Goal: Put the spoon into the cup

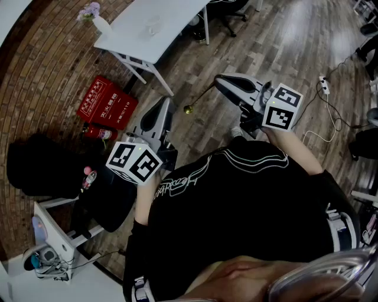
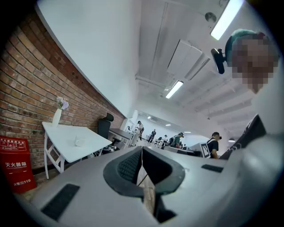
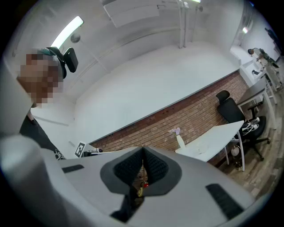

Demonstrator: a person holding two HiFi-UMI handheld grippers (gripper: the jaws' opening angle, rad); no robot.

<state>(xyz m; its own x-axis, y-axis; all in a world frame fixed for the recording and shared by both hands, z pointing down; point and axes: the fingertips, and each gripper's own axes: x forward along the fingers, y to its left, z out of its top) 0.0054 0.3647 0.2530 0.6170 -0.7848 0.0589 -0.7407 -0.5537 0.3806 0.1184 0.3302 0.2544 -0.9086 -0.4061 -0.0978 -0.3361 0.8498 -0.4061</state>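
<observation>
Right gripper (image 1: 220, 82): clenched on the thin metal spoon with the gold-coloured bowl (image 1: 201, 97). In the right gripper view its ribbed pads meet, and a gold glint shows low in the slot beneath them.

Left gripper (image 1: 165, 105): closed and empty. In the left gripper view the pads touch along a thin seam, and only wood floor shows through the slot below.

Spoon, place: carried in the air over the wood-plank floor (image 1: 283, 53), at upper centre of the head view. It is not yet at the table.

Spoon, long axis: slants from the right jaw tips down to the lower left of the head view. The gold bowl is the free end, so the handle end is the one gripped.

Cup, place: a small clear glass cup (image 1: 152, 25) stands upright on the white rectangular table (image 1: 133, 44) at upper left of the head view. It is apart from the white vase of purple flowers (image 1: 94, 15) at the table's far corner.

Cup from the right gripper: up and to the left in the head view, well apart. In the right gripper view the cup (image 3: 202, 148) sits right of the jaw line, so by my reading the gripper is not yet aimed at it.

Nearer hand: the two jaw tips look about equally far from the cup in the head view. The right one bears the spoon, so the move falls to it.

Requirement, as judged: carry the spoon to above the cup mouth and tip it bowl-down, close to upright, before release.

Risk, as judged: the cup is light and clear, so a slanted entry could knock it over.
</observation>
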